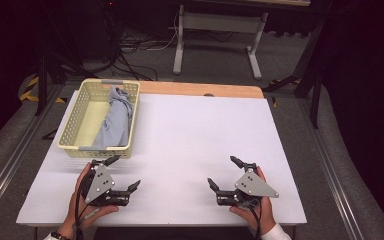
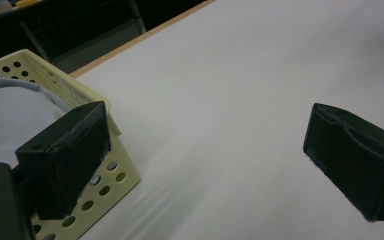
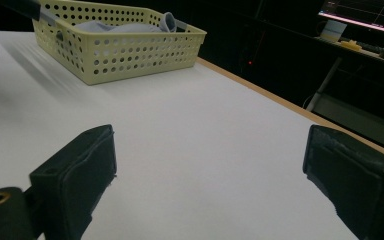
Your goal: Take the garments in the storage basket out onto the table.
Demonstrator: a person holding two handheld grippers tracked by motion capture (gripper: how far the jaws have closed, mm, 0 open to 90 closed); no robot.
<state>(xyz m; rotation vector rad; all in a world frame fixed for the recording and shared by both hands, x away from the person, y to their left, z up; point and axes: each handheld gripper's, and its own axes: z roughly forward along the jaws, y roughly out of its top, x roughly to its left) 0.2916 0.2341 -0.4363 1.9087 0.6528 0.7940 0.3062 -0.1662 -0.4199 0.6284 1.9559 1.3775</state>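
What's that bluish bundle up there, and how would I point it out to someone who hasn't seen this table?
Start at the white table and go to its far left corner, where a pale yellow basket with perforated walls sits. Lying along the basket's right side is a crumpled light blue-grey cloth, one end poking above the far rim. It is the only soft thing there; the left hand-held gripper nearby is black and hard.

No legible text, label or number anywhere (distant monitor (image 3: 362,15) too blurred)
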